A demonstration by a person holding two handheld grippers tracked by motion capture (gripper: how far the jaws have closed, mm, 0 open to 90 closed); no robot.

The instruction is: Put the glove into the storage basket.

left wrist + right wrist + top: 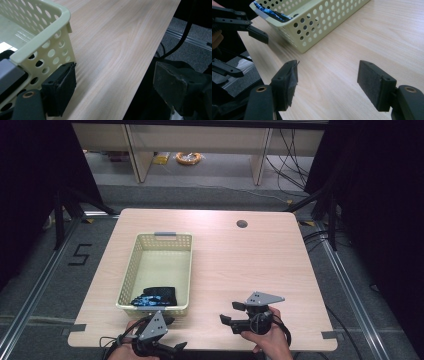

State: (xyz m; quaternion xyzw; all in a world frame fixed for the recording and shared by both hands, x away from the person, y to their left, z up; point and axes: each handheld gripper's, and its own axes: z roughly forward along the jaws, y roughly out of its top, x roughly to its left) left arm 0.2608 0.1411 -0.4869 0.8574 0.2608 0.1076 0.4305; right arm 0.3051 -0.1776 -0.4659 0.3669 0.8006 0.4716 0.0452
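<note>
We are holding a gripper in each hand at the near edge of the table (235,255). The left gripper (172,347) is hovering just off the near right corner of the cream perforated basket (131,270); its fingers (60,92) are standing spread with nothing between them, one pad close beside the basket's corner wall, contact not clear. The right gripper (231,312) is sitting well to the right of the basket over bare wood, pointing left, its fingers (287,83) also standing wide apart and pinching nothing. A dark cloth with blue print (155,296) is lying inside the basket at its near end, bunched against the near wall and reaching up to the rim there.
</note>
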